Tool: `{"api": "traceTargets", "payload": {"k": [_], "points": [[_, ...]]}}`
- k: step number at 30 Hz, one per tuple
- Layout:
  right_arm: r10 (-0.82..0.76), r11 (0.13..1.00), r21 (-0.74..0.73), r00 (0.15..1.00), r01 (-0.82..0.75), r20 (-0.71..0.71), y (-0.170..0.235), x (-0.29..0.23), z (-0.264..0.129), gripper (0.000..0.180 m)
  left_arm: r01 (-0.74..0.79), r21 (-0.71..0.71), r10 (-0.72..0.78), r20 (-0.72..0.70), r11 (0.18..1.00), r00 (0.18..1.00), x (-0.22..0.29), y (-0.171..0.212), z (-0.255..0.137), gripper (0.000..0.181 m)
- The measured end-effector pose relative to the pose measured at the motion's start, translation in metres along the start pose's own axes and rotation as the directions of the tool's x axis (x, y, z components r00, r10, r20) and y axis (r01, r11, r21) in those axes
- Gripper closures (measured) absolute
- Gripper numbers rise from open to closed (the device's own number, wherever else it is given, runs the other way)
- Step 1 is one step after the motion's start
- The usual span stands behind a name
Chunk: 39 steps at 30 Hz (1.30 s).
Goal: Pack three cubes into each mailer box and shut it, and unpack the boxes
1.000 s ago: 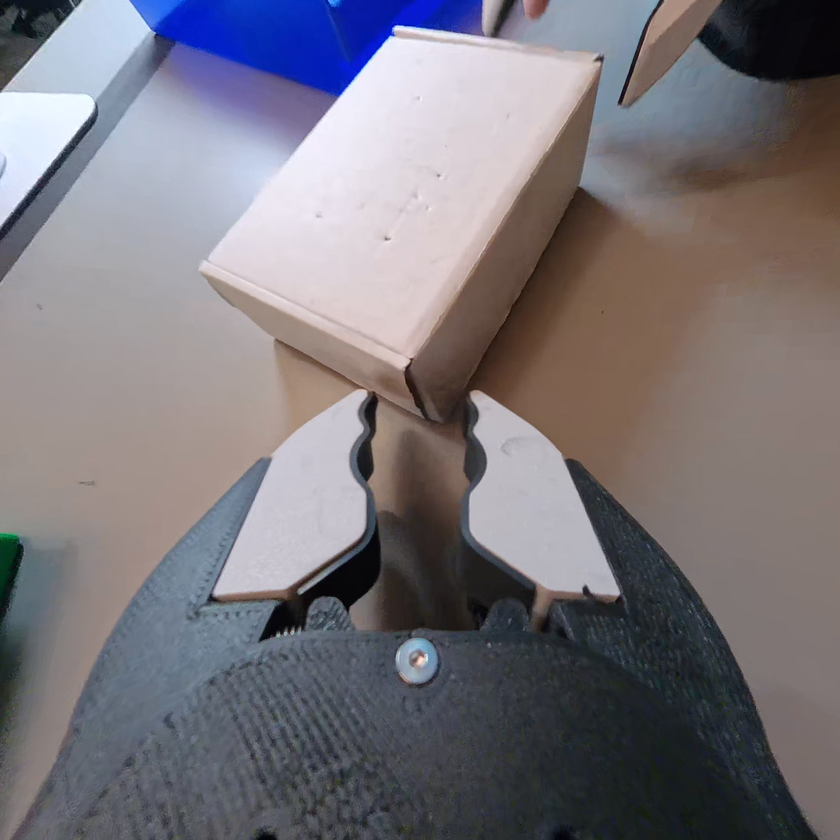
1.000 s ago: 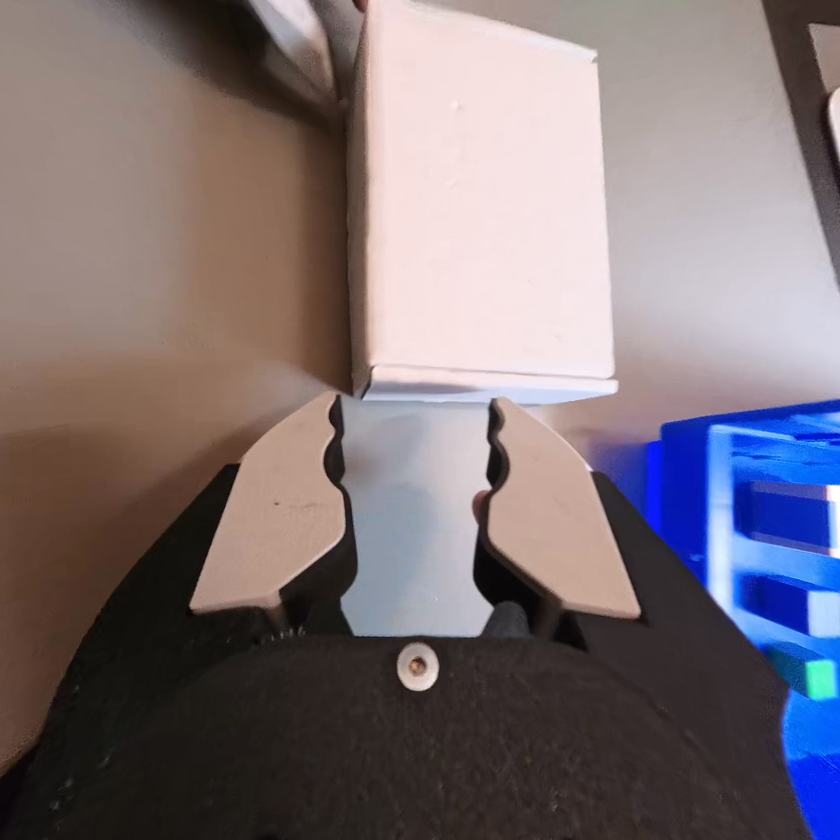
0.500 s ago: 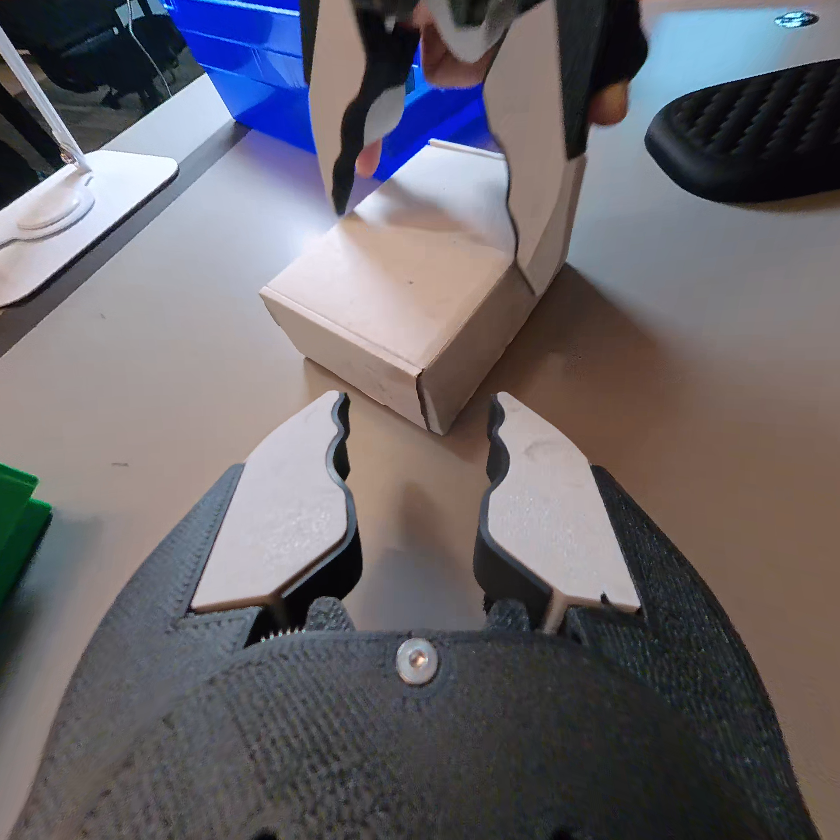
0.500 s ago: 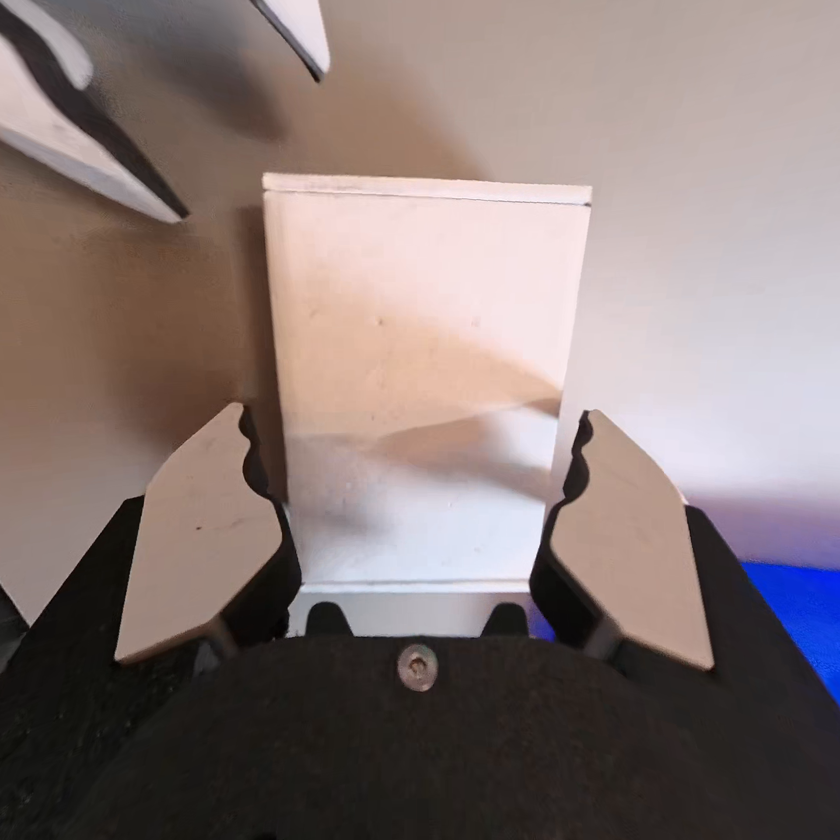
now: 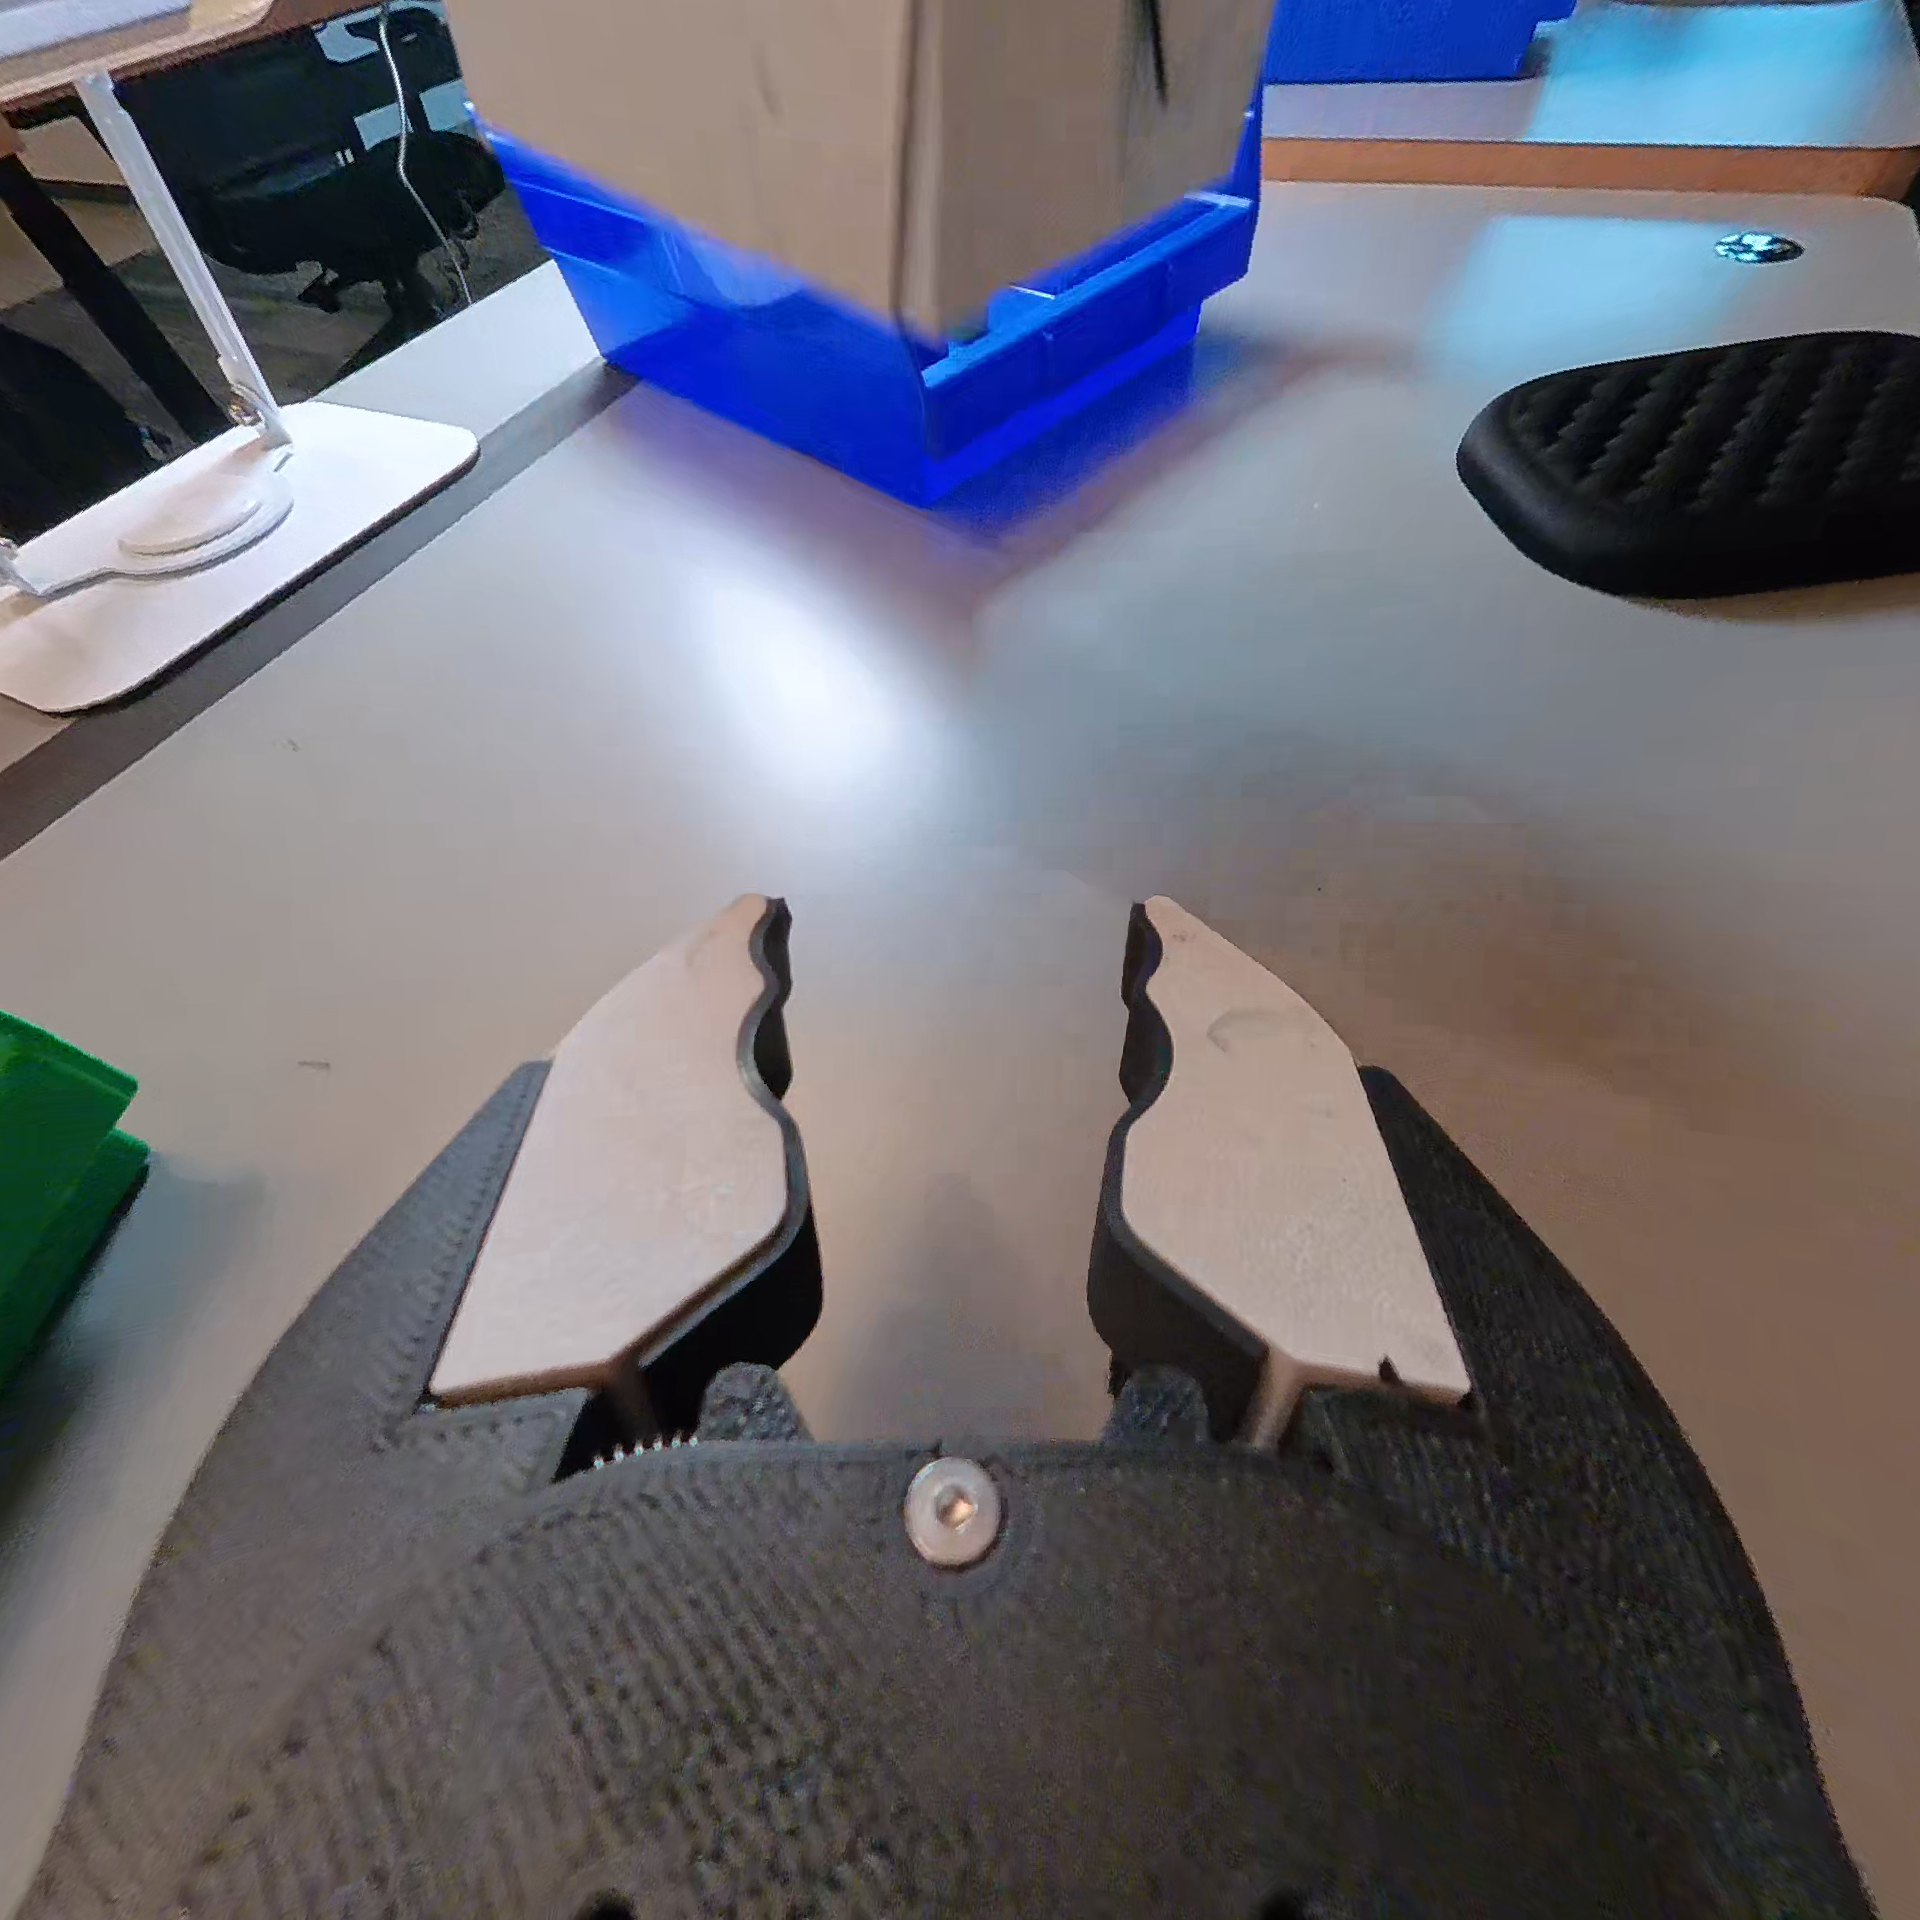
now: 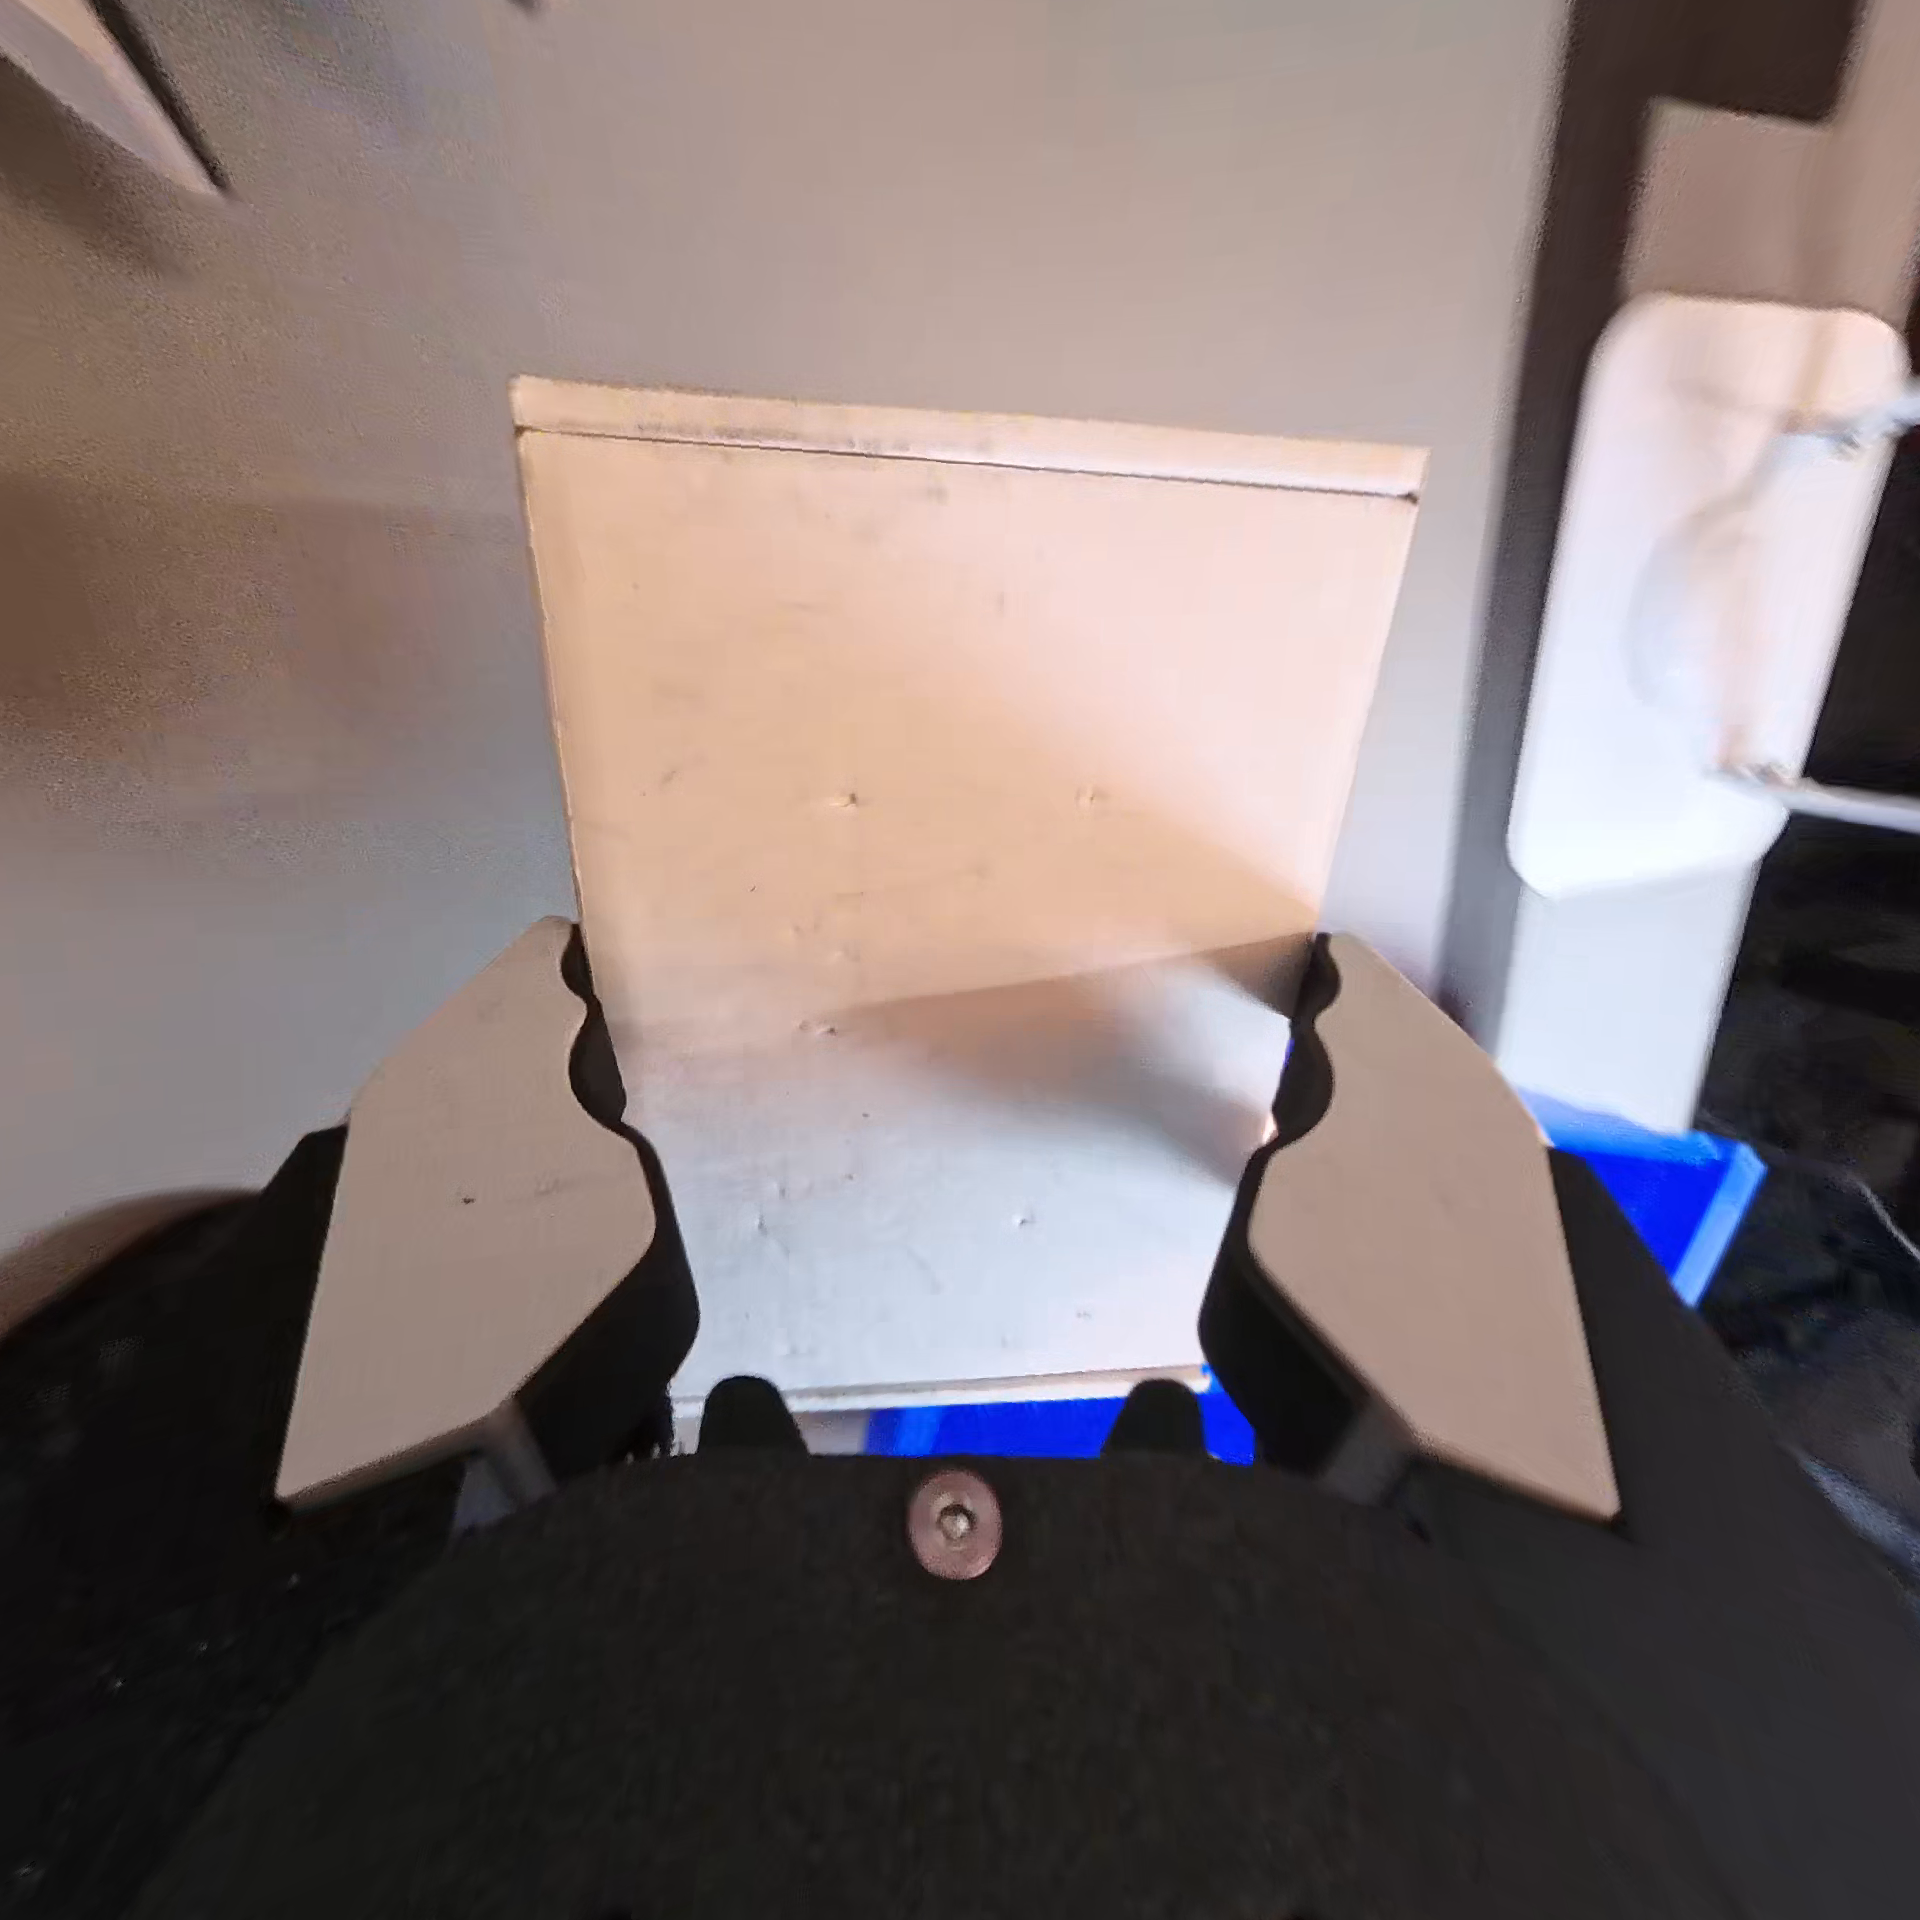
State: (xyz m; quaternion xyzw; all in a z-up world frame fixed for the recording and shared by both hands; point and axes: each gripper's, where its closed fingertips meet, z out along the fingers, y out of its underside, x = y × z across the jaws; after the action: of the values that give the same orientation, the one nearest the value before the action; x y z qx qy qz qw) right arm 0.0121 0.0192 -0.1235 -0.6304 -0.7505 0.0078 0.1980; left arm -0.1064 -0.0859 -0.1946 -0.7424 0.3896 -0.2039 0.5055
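A closed brown cardboard mailer box (image 6: 966, 727) sits between the fingers of my right gripper (image 6: 940, 945), which is shut on its two sides. In the left wrist view the same box (image 5: 831, 156) hangs in the air at the top, in front of the blue bin (image 5: 831, 353), clear of the table. My left gripper (image 5: 956, 914) is open and empty, low over the bare tabletop, well short of the box. No cubes are in view.
A black textured pad (image 5: 1714, 457) lies at the right. A white lamp base (image 5: 208, 520) stands on the neighbouring desk at the left, and also shows in the right wrist view (image 6: 1704, 582). A green object (image 5: 52, 1164) sits at the left edge. To reach the green object (image 5: 52, 1164) in a straight line is about 15 centimeters for my left fingers, about 30 centimeters for my right.
My right gripper closed on the box's sides and lifted it off the table toward the blue bin. My left gripper opened a little and backed away from the box corner.
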Motion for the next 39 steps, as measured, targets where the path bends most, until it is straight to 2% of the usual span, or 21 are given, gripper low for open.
{"api": "traceTargets", "payload": {"k": [5,9,14,19,26,33,36,39], "points": [[0.126,0.989,-0.064,0.984,-0.134,-0.124,0.068,0.078,-0.046,0.056,0.028,0.018,-0.028,0.004,0.999,1.000,-0.001,-0.003,0.000,0.119],[0.172,0.961,-0.176,0.960,-0.213,-0.223,0.132,0.133,-0.047,0.056,0.051,0.043,-0.051,0.015,0.998,0.999,-0.004,-0.006,-0.001,0.119],[0.232,0.922,-0.248,0.936,-0.298,-0.263,0.197,0.179,-0.004,0.055,0.043,0.060,-0.045,0.026,0.997,0.999,-0.004,-0.007,-0.001,0.121],[0.237,0.904,-0.309,0.948,-0.295,-0.210,0.232,0.195,0.056,0.055,0.055,0.086,-0.058,0.028,0.995,0.998,-0.006,-0.006,0.000,0.123],[0.156,0.909,-0.368,0.979,-0.193,-0.128,0.245,0.195,0.101,0.056,0.061,0.117,-0.061,-0.004,0.991,0.998,-0.005,-0.007,0.004,0.123],[0.134,0.926,-0.317,0.964,-0.203,-0.228,0.240,0.203,0.086,0.064,0.076,0.123,-0.075,-0.007,0.990,0.997,-0.007,-0.008,0.004,0.123],[0.201,0.959,-0.139,0.936,-0.248,-0.289,0.208,0.192,0.064,0.073,0.073,0.143,-0.075,0.013,0.987,0.997,-0.010,-0.012,0.000,0.124],[0.322,0.944,0.177,0.894,-0.278,-0.311,0.153,0.165,0.029,0.080,0.084,0.168,-0.093,0.047,0.982,0.995,-0.019,-0.017,-0.008,0.124]]}}
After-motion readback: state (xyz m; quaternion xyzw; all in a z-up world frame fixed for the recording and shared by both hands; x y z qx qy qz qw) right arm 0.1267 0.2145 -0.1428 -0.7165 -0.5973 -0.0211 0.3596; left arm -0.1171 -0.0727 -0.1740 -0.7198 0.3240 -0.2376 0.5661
